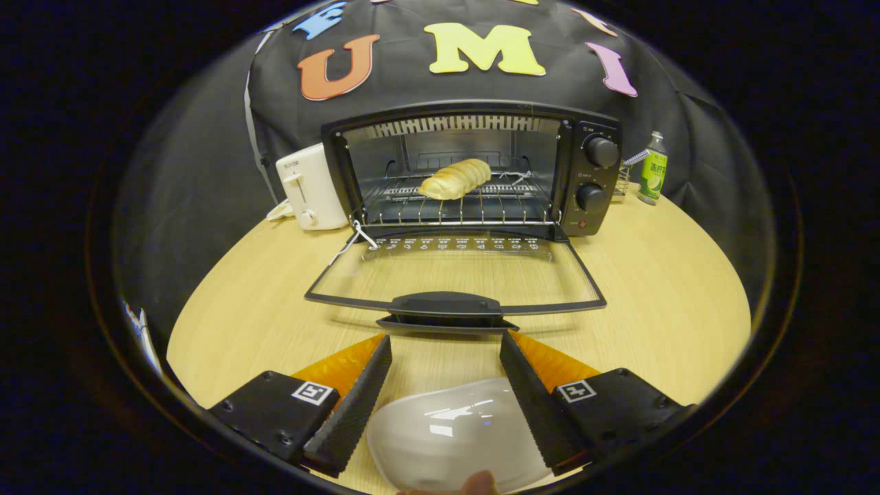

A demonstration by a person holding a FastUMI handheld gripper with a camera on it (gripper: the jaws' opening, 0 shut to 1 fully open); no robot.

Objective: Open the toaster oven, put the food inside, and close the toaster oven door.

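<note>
With the bread roll (455, 179) already on the toaster oven (474, 172) rack, the gripper (445, 357) gapes empty just short of the lowered door's handle (445, 304), where a glancing upward nudge could slip off and drop the door (454, 275) back down.

Light wood table (653, 289); black cloth wall (206, 172) behind; surroundings dim, possibly unlit.

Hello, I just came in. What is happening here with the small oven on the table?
A person is using a handheld gripper to load a toaster oven. Its door lies fully open on the wooden table, and a bread roll already sits on the rack inside. The gripper is open and holds nothing, its fingers just short of the door handle, above a white plate. Closing the door remains.
</note>
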